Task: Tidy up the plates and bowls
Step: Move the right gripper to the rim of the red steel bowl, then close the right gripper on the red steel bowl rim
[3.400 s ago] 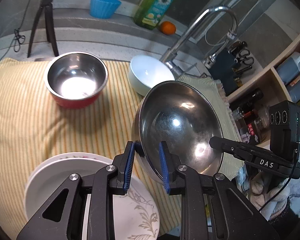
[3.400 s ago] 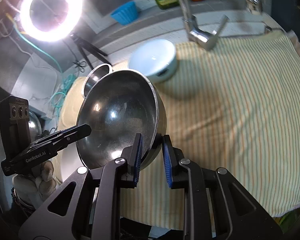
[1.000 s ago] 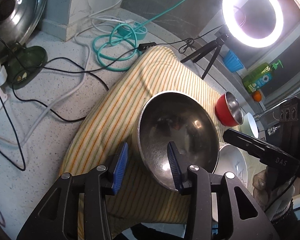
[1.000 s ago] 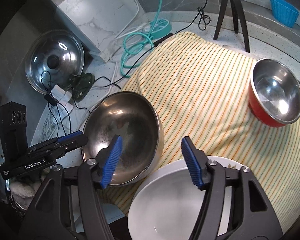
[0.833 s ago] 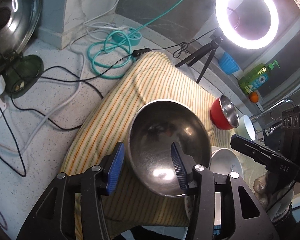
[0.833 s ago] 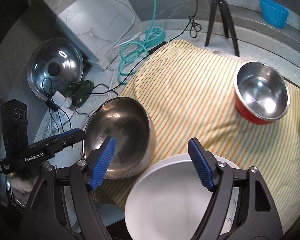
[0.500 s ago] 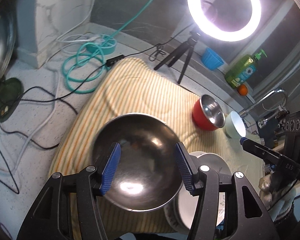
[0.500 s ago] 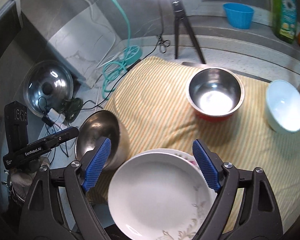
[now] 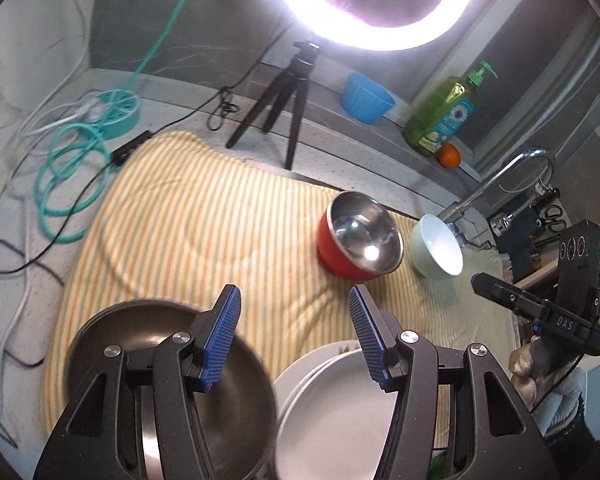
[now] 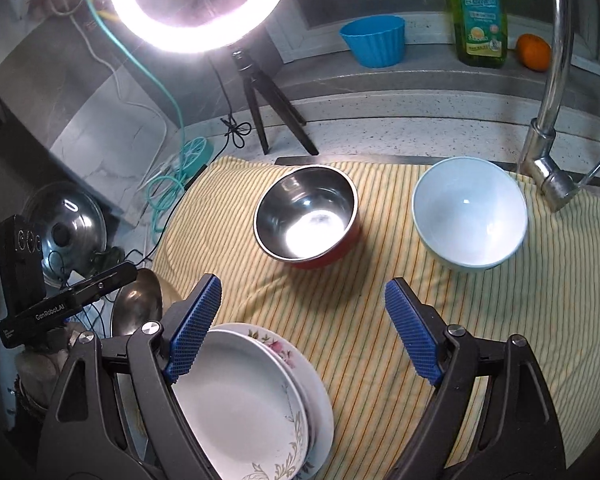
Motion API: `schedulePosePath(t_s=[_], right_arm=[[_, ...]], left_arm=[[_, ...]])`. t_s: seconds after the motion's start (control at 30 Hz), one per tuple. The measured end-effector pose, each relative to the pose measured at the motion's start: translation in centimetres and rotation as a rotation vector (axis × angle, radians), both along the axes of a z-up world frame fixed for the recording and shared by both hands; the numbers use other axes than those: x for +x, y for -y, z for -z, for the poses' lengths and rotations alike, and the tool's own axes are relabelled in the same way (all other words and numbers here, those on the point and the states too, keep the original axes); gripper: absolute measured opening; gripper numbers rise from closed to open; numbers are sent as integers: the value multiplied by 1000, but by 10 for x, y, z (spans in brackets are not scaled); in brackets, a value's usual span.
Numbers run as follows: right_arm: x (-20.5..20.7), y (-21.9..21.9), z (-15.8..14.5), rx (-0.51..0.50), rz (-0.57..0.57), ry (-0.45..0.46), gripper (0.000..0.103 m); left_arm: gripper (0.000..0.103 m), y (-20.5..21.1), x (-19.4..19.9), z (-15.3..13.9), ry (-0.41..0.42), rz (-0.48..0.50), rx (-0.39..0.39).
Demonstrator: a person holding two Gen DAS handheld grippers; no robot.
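Both tools are free of load: the left gripper (image 9: 294,334) stands with its blue-padded jaws spread wide and nothing between them, and the right gripper (image 10: 300,328) is likewise wide open and holds nothing, each hanging over the near edge of the striped yellow towel (image 10: 520,300) that covers the counter. Taking the dishes from largest down, the big steel mixing bowl (image 9: 172,384) sits upright at the near left corner of the towel, just below the left gripper's left finger, and looks set down and released. Just beside it on the right lies the stack of white plates (image 10: 252,400), a plain plate nested on a floral-rimmed one, so the plates appear gathered already. Farther back on the towel, well apart from that near group, the red bowl with a steel lining (image 10: 306,216) stands upright, and to its right, near the base of the faucet (image 10: 552,120), the pale blue-white ceramic bowl (image 10: 470,212) also stands upright; the two are near each other but not touching. By my reading the task is roughly half done: the plates are stacked and the largest bowl is placed, while the two smaller bowls remain loose and probably want nesting or bringing over beside the big one.
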State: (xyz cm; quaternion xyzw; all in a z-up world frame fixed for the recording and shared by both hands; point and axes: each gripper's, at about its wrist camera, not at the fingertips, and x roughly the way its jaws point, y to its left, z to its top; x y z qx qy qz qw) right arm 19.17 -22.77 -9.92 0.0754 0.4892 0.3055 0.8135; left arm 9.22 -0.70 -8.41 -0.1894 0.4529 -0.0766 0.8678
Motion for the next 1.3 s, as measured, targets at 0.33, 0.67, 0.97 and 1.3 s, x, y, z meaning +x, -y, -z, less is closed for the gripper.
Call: schedulePosePath(t_s=[0.33, 0.67, 0.97, 1.3], right_arm=[[35, -5, 24, 61, 20, -90, 82], [65, -18, 54, 43, 15, -163, 57], [80, -24, 73, 15, 21, -195, 42], [85, -31, 79, -7, 10, -212, 23]], left_arm=[[55, 30, 57, 19, -59, 59, -44], [45, 37, 100, 40, -127, 63, -59], [27, 43, 120, 55, -164, 84, -45], [19, 50, 127, 65, -187, 104, -43]])
